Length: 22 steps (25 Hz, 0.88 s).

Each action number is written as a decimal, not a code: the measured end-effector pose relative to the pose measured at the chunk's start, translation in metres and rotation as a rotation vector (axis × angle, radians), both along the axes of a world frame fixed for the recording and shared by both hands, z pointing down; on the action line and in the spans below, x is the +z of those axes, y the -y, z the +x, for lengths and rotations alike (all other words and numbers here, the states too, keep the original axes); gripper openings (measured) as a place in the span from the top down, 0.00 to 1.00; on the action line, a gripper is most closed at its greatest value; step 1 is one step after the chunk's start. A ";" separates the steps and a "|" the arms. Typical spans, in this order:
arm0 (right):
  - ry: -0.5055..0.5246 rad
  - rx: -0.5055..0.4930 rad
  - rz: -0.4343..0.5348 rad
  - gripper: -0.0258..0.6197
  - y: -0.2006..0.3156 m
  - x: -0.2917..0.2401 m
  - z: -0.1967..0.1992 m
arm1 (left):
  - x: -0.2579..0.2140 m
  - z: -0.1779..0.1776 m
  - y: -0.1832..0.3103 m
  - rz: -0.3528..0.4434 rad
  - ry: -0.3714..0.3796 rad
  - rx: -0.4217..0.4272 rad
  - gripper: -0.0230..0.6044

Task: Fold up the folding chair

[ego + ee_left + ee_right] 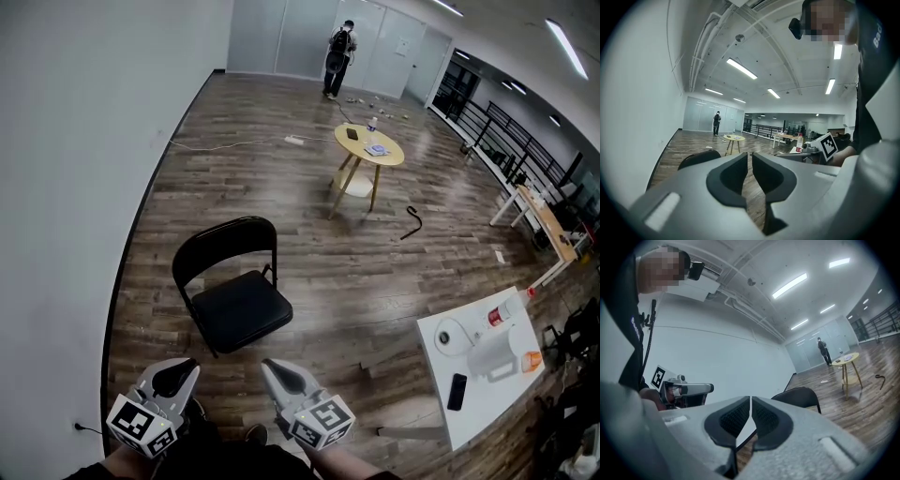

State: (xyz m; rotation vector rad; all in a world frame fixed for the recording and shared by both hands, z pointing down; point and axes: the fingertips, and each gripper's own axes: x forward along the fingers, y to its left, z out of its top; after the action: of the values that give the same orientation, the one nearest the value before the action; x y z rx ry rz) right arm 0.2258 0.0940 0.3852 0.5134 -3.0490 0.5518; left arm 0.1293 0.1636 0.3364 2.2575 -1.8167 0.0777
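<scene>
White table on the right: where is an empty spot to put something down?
The near end of the white table is bare, bordered by the black remote-like thing and the white container. The far end is crowded: a white roll and a red-capped bottle.

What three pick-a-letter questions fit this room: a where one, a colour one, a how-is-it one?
1. Where does the folding chair stand? A on the white table; B on the wooden floor; C by the far doors.
2. What colour is the round table top? A yellow; B red; C blue.
3. How is the chair? A folded flat; B unfolded, seat down; C tipped over.
Answers: B, its legs rest on the floor; A, the top is yellow; B, its seat lies level.
</scene>
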 end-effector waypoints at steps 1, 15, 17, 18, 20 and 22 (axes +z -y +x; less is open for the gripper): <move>-0.002 -0.001 -0.001 0.94 0.002 0.001 -0.002 | 0.001 -0.003 0.002 0.000 -0.001 0.000 0.91; -0.049 0.038 0.022 0.93 0.034 0.002 -0.050 | 0.003 -0.057 0.043 0.021 -0.010 0.058 0.88; -0.052 0.044 0.022 0.92 0.038 0.002 -0.062 | 0.003 -0.068 0.049 0.020 -0.011 0.072 0.88; -0.055 0.049 0.022 0.92 0.039 0.002 -0.067 | 0.002 -0.073 0.051 0.020 -0.012 0.079 0.88; -0.060 0.058 0.023 0.92 0.043 0.001 -0.079 | 0.002 -0.085 0.057 0.022 -0.013 0.093 0.87; -0.066 0.071 0.024 0.92 0.047 0.000 -0.090 | 0.001 -0.097 0.062 0.024 -0.013 0.106 0.85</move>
State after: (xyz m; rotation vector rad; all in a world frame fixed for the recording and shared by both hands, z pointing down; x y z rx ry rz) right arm 0.1359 0.0474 0.3852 0.6295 -2.9882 0.4893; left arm 0.0320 0.1012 0.3370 2.3646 -1.6991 0.0594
